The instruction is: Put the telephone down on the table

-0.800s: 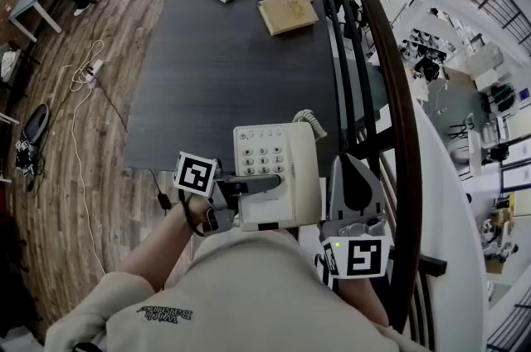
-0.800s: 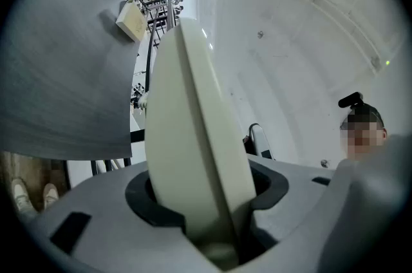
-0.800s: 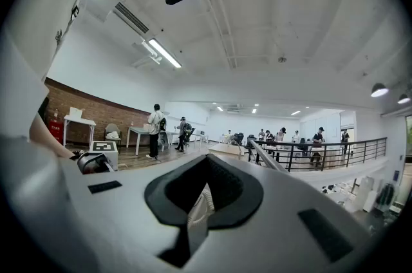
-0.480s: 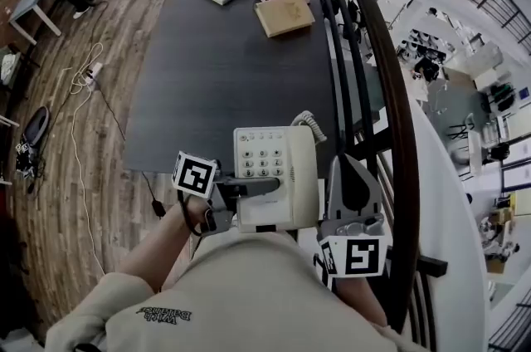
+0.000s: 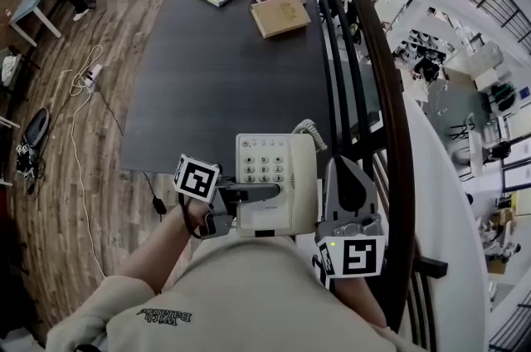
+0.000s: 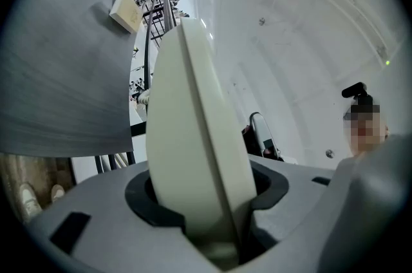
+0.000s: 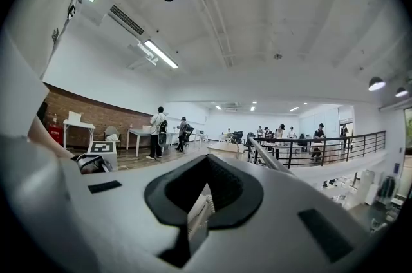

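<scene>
At table (image 5: pixel 216 76) edge, left gripper (image 5: pixel 259 193) clamps telephone (image 5: pixel 274 163).

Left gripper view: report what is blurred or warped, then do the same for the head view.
Left gripper view: the telephone sits so close it looks soft, and the table edge curves; head view: the telephone is sharp under even light, but the railing bows.

Ahead of the left gripper (image 5: pixel 278 191), a dark grey bench (image 5: pixel 216 68) stretches over a wooden plank floor (image 5: pixel 66 176). Books (image 5: pixel 280 14) lie at the bench's far end, and a white cable (image 5: pixel 83 76) trails on the floor off to that gripper's left. A black railing (image 5: pixel 390 101) stands just right of the right gripper (image 5: pixel 347 168). Far ahead of that gripper are a brick wall (image 7: pixel 90 114), white desks (image 7: pixel 138 133) and ceiling strip lights (image 7: pixel 161 54).
</scene>
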`<state>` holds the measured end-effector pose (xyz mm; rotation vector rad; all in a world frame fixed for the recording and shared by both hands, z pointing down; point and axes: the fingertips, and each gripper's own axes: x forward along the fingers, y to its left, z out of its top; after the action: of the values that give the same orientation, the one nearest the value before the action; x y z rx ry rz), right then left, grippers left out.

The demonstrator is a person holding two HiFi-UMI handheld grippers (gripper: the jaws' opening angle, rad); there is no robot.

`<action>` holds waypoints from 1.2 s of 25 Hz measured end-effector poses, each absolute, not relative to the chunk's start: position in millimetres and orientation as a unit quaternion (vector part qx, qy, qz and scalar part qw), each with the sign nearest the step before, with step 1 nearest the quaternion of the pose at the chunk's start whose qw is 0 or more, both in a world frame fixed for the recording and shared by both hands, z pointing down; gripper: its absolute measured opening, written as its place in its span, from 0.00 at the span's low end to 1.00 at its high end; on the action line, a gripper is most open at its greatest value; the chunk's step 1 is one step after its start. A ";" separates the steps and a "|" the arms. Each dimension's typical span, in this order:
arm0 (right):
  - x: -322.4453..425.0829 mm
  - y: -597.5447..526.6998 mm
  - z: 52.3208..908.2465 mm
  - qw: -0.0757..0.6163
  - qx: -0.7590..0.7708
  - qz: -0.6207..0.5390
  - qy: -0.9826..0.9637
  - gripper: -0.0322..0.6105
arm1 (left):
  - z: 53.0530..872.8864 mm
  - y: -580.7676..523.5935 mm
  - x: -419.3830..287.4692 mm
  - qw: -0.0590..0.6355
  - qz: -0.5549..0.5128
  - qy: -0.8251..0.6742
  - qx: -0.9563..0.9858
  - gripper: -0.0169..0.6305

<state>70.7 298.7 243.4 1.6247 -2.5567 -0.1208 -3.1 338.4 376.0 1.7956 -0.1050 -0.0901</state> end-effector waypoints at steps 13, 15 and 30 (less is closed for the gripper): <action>102.8 302.7 238.8 0.047 0.541 -0.053 -0.838 0.05 | 378.2 344.8 26.8 0.611 -0.021 -0.051 0.790 0.39; 106.5 303.0 240.6 0.048 0.539 -0.051 -0.840 0.05 | 377.8 345.8 29.9 0.615 -0.022 -0.052 0.787 0.39; 119.0 300.0 238.2 0.031 0.512 -0.058 -0.856 0.05 | 374.6 342.4 50.5 0.638 -0.068 -0.073 0.763 0.39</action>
<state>119.0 300.0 238.2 1.5784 -2.6377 -0.1783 50.5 342.4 374.6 1.7422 -0.1655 -0.1542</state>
